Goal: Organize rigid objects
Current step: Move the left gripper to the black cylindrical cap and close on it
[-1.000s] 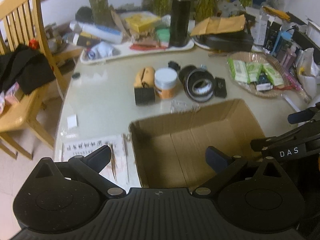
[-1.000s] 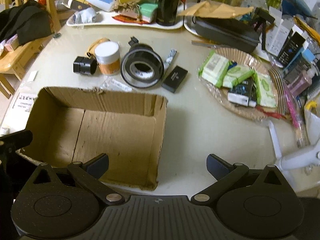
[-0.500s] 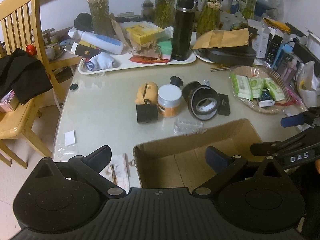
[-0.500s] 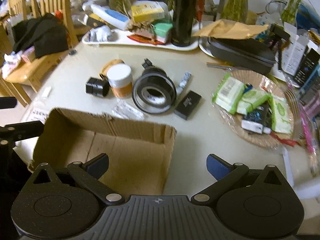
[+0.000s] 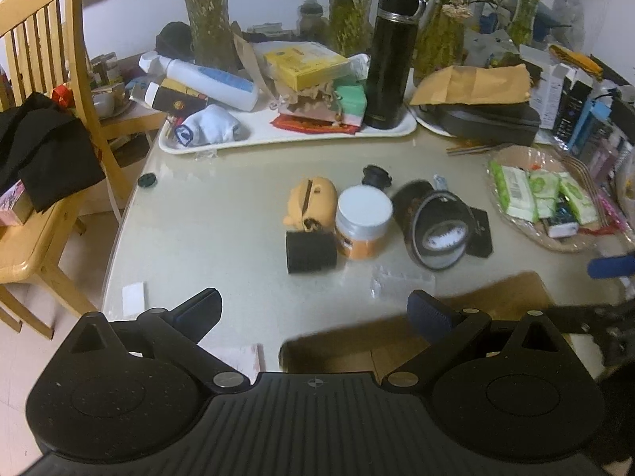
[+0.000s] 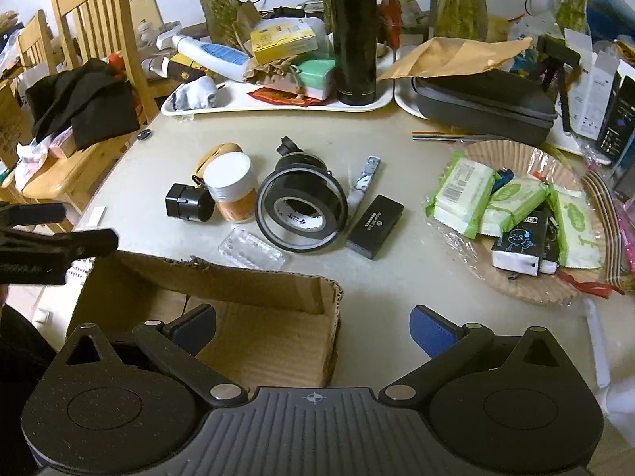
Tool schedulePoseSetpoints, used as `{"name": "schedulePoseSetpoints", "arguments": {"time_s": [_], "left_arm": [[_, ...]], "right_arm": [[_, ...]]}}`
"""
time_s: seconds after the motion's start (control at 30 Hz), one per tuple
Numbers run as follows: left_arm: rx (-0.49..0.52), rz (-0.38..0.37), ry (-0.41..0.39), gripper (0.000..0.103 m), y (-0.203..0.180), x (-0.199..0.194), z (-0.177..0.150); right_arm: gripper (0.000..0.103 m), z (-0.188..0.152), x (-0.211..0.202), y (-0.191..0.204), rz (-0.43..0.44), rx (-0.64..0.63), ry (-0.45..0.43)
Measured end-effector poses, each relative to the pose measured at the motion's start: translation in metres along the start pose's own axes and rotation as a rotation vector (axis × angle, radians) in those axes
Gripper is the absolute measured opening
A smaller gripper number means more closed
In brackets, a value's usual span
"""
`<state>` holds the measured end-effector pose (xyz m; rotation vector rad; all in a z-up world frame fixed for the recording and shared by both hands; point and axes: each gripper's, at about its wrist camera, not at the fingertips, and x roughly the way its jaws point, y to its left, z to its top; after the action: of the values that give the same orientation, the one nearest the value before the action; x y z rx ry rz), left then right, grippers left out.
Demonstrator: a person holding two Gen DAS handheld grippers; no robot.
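Note:
An empty cardboard box [image 6: 254, 289] [image 5: 496, 297] sits at the table's near edge. Beyond it lie a black cube-shaped adapter [image 6: 186, 202] [image 5: 310, 252], a white-lidded orange jar [image 6: 232, 188] [image 5: 362, 220], a black lens hood with tape inside [image 6: 301, 208] [image 5: 436, 226], a flat black case [image 6: 375, 220], a clear blister pack [image 6: 252, 248] and a tan pouch [image 5: 309, 202]. My left gripper [image 5: 313, 309] is open above the box's left corner. My right gripper [image 6: 313, 325] is open over the box's right side. Neither holds anything.
A white tray [image 5: 285, 139] with a black flask [image 5: 391, 57], bottles and boxes stands at the back. A wicker plate of wipe packs [image 6: 512, 206] lies at right. A wooden chair with dark clothing [image 5: 39, 146] stands at left. A dark zip case [image 6: 484, 103] sits back right.
Both grippers have pulled back and tilted up, so the box has slid toward the bottom of each view and more of the back of the table shows. Nothing was picked up.

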<state>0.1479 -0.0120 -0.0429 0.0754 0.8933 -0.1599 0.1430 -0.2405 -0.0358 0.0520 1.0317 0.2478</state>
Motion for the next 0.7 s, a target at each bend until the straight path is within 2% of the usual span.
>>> {"name": "schedulePoseSetpoints", "arguments": {"time_s": [0.23,0.47,0.53,0.57,0.7], "left_arm": [[0.001,0.024,-0.007,0.102,-0.002,0.024,0.012],[0.017,0.030,0.028,0.101,-0.005,0.060,0.022],[0.010,0.045,0.053,0.089,-0.004,0.073,0.026],[0.002,0.050,0.075,0.086,-0.003,0.080,0.027],[-0.021,0.056,0.112,0.085,-0.001,0.100,0.031]], "right_arm": [[0.103,0.000,0.002,-0.005,-0.028,0.011,-0.004],[0.103,0.001,0.001,-0.009,-0.024,0.031,-0.008],[0.103,0.001,0.002,-0.009,-0.029,0.035,-0.005],[0.103,0.001,0.002,-0.010,-0.032,0.038,-0.002],[0.103,0.000,0.004,-0.012,-0.036,0.049,0.004]]}}
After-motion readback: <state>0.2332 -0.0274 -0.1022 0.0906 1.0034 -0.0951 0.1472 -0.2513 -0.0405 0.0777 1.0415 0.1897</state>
